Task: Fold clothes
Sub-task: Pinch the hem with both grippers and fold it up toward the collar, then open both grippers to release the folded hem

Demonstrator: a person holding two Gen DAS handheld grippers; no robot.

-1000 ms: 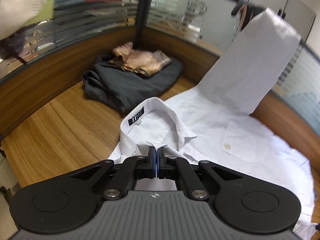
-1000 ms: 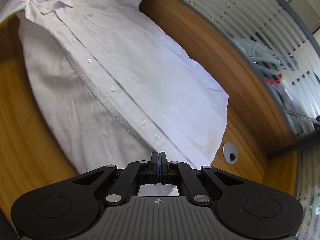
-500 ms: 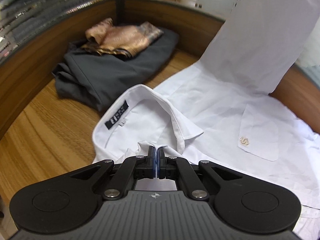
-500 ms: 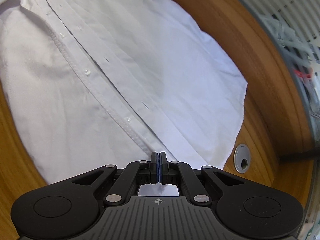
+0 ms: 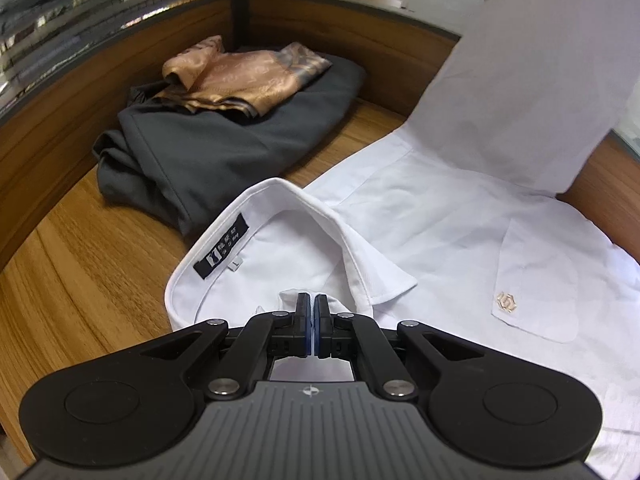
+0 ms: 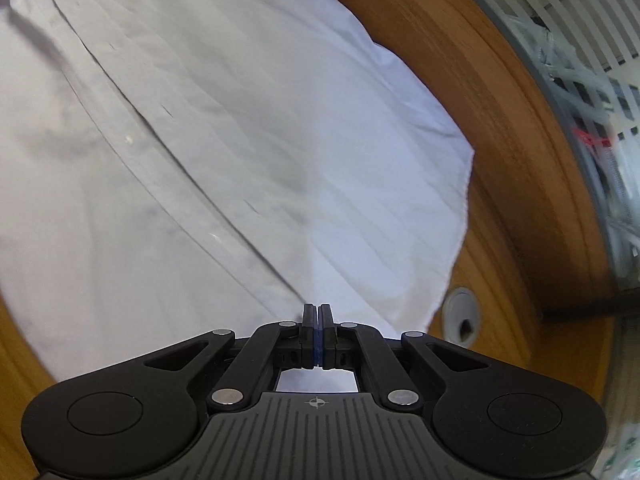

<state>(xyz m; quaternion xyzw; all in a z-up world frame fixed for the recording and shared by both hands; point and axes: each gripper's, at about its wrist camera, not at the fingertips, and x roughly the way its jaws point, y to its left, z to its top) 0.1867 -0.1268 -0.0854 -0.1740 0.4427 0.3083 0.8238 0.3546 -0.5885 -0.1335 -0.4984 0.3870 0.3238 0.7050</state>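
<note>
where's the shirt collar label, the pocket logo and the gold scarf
collar label [image 5: 222, 256], left wrist view, middle of the black tag
pocket logo [image 5: 507, 301], left wrist view, centre of the gold emblem
gold scarf [image 5: 244, 74], left wrist view, middle of the folded cloth

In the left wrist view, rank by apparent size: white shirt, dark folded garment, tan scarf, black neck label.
1. white shirt
2. dark folded garment
3. tan scarf
4. black neck label
The shirt lies nearest the camera, which exaggerates its size.

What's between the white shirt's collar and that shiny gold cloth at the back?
In the left wrist view, a folded dark grey garment lies between the collar and the gold cloth, which rests on it.
</note>
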